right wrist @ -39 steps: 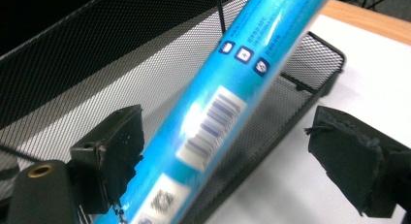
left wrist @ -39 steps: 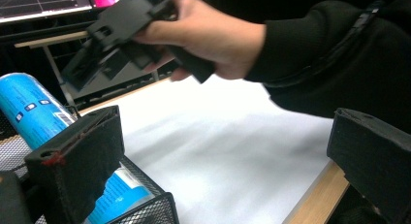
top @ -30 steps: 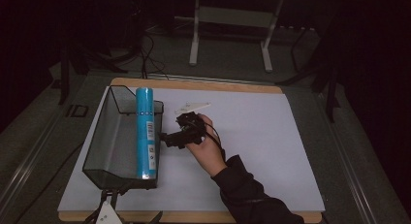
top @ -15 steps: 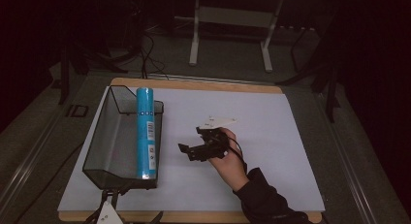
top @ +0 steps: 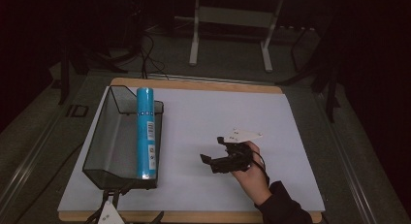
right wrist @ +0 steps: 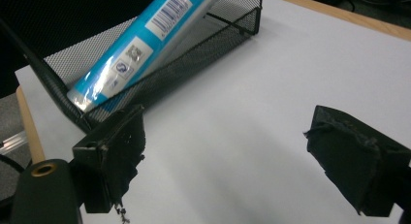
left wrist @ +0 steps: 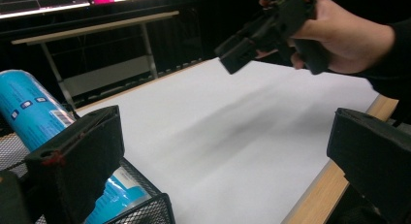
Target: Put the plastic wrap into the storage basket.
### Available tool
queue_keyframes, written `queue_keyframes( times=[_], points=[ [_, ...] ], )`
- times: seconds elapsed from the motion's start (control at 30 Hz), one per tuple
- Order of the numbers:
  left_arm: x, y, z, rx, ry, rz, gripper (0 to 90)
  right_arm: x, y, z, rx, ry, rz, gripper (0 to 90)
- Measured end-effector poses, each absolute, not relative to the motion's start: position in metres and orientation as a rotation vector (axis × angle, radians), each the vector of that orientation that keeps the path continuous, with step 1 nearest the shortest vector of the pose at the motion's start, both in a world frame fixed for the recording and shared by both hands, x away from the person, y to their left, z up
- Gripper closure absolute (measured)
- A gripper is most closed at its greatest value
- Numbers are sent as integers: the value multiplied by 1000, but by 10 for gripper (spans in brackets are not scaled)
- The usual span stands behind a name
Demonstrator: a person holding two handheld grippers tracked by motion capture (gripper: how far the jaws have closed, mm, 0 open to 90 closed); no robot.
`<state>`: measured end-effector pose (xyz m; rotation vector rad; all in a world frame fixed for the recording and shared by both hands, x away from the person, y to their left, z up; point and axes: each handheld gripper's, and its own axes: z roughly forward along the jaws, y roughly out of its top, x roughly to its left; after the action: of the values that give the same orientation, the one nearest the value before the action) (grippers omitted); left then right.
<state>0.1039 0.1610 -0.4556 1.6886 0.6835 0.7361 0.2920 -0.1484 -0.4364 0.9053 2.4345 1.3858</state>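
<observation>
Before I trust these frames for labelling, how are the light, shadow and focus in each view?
High view: room dark, white table evenly lit, blue tube sharp. Left gripper view: soft shadow streaks across the table, right tongs slightly blurred. Right gripper view: tube's barcode crisp, near tongs soft.

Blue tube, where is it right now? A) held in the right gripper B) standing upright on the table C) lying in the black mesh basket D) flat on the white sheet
C: the blue tube lies lengthwise in the black mesh basket, while the right gripper is open over the bare white sheet.
</observation>
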Motion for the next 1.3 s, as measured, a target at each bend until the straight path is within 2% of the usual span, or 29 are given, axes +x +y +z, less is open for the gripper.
queue_keyframes(
  times=[0.57, 0.83, 1.3],
  points=[
    [105, 160, -456, 1694, 682, 733, 2, 257, -203, -446, 894, 2356, 1414, 144],
    [105, 160, -456, 1698, 683, 737, 2, 248, -218, -464, 850, 2360, 1363, 144],
    [105, 161, -456, 1705, 680, 745, 2, 254, -229, -469, 877, 2327, 1362, 143]
  ],
)
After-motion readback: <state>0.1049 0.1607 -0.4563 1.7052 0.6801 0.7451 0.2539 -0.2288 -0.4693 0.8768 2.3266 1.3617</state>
